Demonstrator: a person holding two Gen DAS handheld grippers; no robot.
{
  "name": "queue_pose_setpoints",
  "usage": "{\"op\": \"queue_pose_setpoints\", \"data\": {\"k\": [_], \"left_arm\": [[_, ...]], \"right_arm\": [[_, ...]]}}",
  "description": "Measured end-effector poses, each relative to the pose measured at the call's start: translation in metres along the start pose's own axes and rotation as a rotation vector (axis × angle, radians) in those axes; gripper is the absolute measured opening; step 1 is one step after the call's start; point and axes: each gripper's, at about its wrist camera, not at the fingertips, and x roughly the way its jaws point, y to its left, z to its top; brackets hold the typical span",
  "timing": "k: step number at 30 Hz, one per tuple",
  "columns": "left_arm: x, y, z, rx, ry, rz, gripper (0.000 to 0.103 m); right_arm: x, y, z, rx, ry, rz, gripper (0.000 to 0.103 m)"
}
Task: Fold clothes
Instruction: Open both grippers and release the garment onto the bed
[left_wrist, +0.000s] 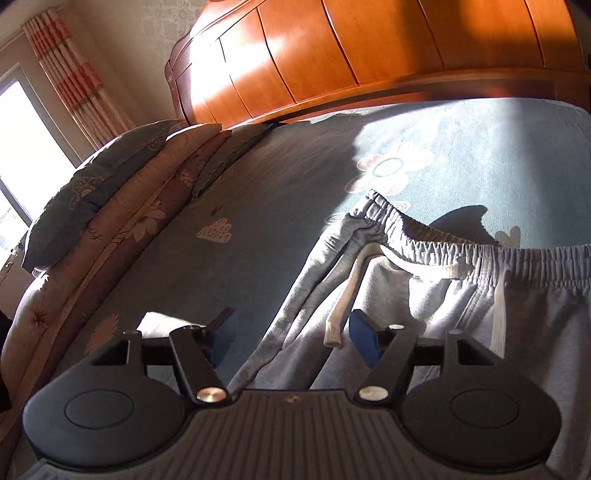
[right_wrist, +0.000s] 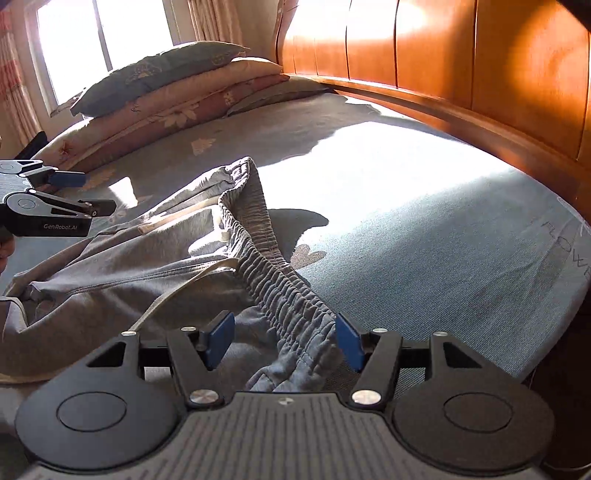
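Grey sweatpants (left_wrist: 424, 295) lie rumpled on the blue flowered bed sheet (left_wrist: 280, 192), their elastic waistband (left_wrist: 417, 240) towards the headboard. A white drawstring (left_wrist: 347, 291) trails across the front. My left gripper (left_wrist: 293, 338) is open over the pants' left side, with the drawstring end lying between its blue pads and untouched. In the right wrist view the left gripper (right_wrist: 88, 194) hovers above the pants (right_wrist: 129, 266). My right gripper (right_wrist: 285, 341) is open, and the waistband (right_wrist: 280, 288) runs between its pads without being pinched.
A wooden headboard (right_wrist: 461, 74) curves along the far side. Stacked pillows and folded quilts (right_wrist: 173, 92) sit at the bed's left end below a bright window (right_wrist: 92, 40). The sheet (right_wrist: 424, 221) beyond the waistband is sunlit, and the bed edge (right_wrist: 554, 332) drops off at right.
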Motion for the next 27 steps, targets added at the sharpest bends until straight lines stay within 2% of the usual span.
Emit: {"op": "queue_pose_setpoints", "data": {"k": [2,5,10,13,19,23,27], "left_arm": [[-0.03,0.008,-0.032,-0.044,0.038,0.003,0.075],[-0.069,0.014,-0.084,-0.107,0.11,0.014,0.076],[-0.132,0.017,-0.158,-0.195,0.193,0.116,0.076],[-0.162,0.022,-0.193,-0.304,0.226,0.159,0.08],[-0.191,0.027,-0.242,-0.484,0.267,0.205,0.084],[-0.194,0.02,-0.26,-0.52,0.267,0.205,0.084],[-0.193,0.014,-0.269,-0.537,0.251,0.201,0.084]], "right_arm": [[-0.003,0.018,-0.004,-0.059,-0.001,0.054,0.067],[0.0,0.056,-0.012,-0.157,0.037,0.178,0.067],[0.0,0.127,-0.035,-0.373,0.103,0.36,0.067],[-0.004,0.169,-0.049,-0.489,0.123,0.442,0.067],[-0.01,0.226,-0.067,-0.656,0.141,0.51,0.067],[-0.017,0.25,-0.074,-0.743,0.124,0.52,0.066],[-0.02,0.268,-0.084,-0.801,0.097,0.468,0.066]]}}
